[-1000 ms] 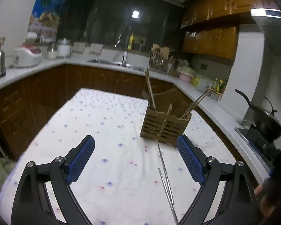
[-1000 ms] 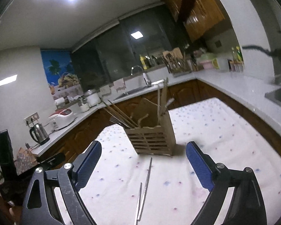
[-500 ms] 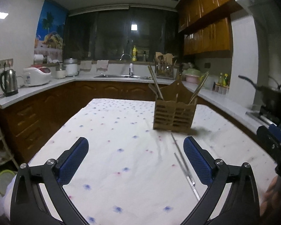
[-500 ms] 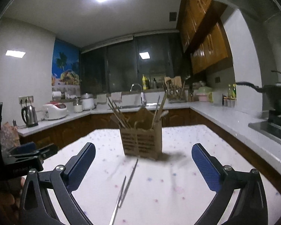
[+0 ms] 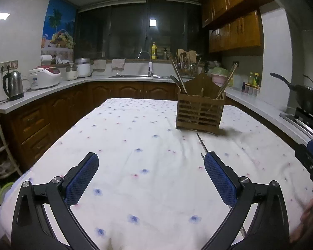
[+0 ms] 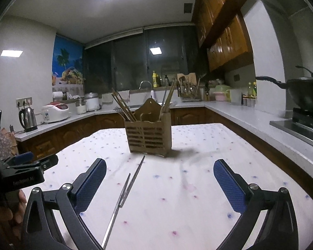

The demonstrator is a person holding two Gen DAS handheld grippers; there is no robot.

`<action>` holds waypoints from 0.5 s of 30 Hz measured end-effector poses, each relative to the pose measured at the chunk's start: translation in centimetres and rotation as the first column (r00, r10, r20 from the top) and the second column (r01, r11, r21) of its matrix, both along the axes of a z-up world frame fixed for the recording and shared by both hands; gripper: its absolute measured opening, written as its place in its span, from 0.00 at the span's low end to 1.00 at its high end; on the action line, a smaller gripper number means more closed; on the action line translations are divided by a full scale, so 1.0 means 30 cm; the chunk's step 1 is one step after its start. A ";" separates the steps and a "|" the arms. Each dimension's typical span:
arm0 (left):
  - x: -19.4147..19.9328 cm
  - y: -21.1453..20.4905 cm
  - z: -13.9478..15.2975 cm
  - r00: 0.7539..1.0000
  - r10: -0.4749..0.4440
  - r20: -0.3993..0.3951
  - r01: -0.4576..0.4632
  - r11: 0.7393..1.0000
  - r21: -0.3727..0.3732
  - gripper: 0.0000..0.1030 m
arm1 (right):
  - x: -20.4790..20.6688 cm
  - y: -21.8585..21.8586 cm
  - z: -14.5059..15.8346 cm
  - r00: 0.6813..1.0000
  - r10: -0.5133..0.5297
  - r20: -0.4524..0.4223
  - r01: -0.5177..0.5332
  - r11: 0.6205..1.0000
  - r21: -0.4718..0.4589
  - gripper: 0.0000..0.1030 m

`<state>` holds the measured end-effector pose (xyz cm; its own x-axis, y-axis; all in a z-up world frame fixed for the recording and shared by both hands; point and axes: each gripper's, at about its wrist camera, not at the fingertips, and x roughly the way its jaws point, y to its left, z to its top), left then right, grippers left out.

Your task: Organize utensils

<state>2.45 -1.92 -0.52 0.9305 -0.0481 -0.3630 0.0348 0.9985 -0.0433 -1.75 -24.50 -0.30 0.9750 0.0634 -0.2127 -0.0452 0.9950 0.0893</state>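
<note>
White cloth with small blue and pink flowers covers the table [image 5: 123,137]. Toward its far side stands a slatted wooden holder [image 6: 149,134], chopsticks already leaning in it. Two metal chopsticks [image 6: 125,187] lie loose on the cloth just in front of it. Both the left gripper [image 5: 149,176] and the right gripper [image 6: 159,182] hang wide apart, empty. Judging by this, the pickup comes next: close on a thin stick lying flat. The lettering on the left gripper's body is too blurred to read.

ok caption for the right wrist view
Open right gripper above two metal chopsticks lying on the floral cloth before a slatted wooden utensil holder.
</note>
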 end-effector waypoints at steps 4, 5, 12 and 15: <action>-0.005 -0.013 -0.009 1.000 0.003 0.011 -0.003 1.000 0.017 1.00 | -0.008 -0.015 -0.019 1.000 -0.002 0.000 0.002 1.000 0.004 1.00; -0.007 -0.016 -0.010 1.000 0.003 0.014 -0.003 1.000 0.021 1.00 | -0.008 -0.014 -0.020 1.000 -0.003 0.002 0.003 1.000 0.003 1.00; -0.009 -0.021 -0.018 1.000 0.008 0.026 -0.009 0.999 0.041 1.00 | -0.015 -0.028 -0.033 1.000 -0.012 0.013 0.012 1.000 0.001 1.00; -0.010 -0.023 -0.021 0.999 0.009 0.031 -0.010 0.999 0.046 1.00 | -0.017 -0.035 -0.038 1.000 -0.016 0.018 0.016 1.000 0.002 1.00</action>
